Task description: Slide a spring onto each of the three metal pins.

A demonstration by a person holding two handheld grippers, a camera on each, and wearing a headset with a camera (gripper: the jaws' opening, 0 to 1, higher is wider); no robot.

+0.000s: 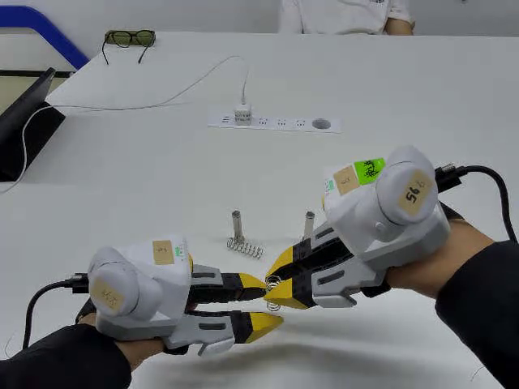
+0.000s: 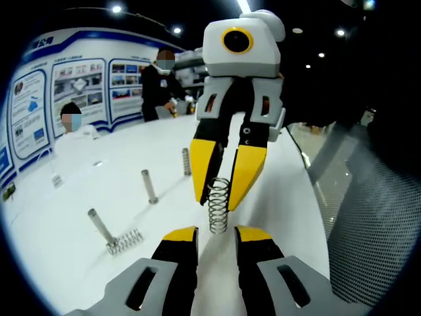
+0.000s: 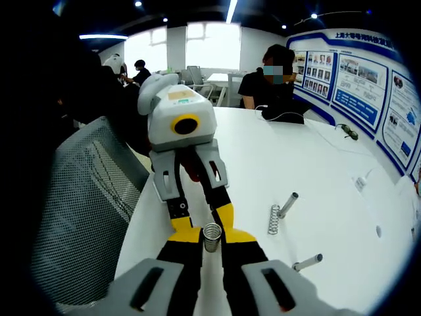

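Nearest: left gripper (image 1: 263,302), jaws apart, meeting the right gripper (image 1: 269,288) tip to tip just above the table (image 1: 162,178).
Right gripper's jaws are clamped on one end of a spring (image 2: 218,205). The spring's free end reaches the gap between the left jaws; whether it touches them cannot be told. The spring is off the table, on the near side of the pins.

Beyond the jaws: three upright pins in a row, shafts bare.
- Near pin (image 2: 100,225): a loose spring (image 2: 125,241) lies on its side against the base.
- Middle pin (image 2: 149,186) and far pin (image 2: 186,161): standing alone, apart from each other.
- In the head view the right gripper's body covers the table to the right of the row.

Further back: power strip (image 1: 276,123) with a plug (image 1: 242,113) in it and a white cable (image 1: 162,101) trailing left.
Dark device (image 1: 24,121) at the left edge.
Glasses (image 1: 130,37) near the far left corner.
A person (image 1: 340,14) sits at the far edge.
Mesh chair (image 3: 79,210) stands beside the table.
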